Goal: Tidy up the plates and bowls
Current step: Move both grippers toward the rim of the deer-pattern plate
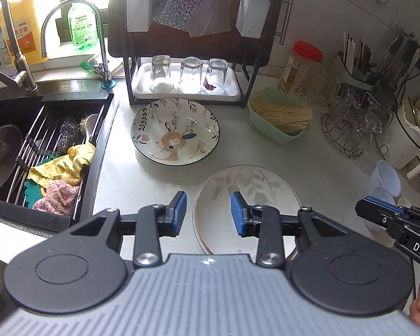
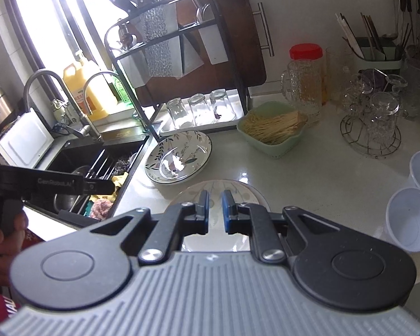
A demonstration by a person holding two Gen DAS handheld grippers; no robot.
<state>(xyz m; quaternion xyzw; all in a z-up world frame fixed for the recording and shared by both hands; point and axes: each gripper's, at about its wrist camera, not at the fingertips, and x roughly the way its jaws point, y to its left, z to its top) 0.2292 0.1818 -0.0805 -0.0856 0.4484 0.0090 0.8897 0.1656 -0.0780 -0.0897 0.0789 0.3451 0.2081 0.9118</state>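
Left wrist view: honestly nothing looks sorted yet. The rack at the far side of the counter only has three upturned glasses on its tray, no dishes in it. The deer bowl sits on the counter just in front of the rack, and the leaf plate lies nearer, a bit to the right, apart from the bowl. So I'd guess both still need stacking or racking, basically the whole job is left. The sink is off to the left.

Pose-wise, the left gripper points steeply down over the near left edge of the plate, jaws partly open with nothing between them, one pad over the counter and one over the plate. The right gripper comes in flatter from the right, pointing across the plate toward the bowl, jaws pinched nearly together and empty. Neither seems to touch any dish, as far as I can tell.
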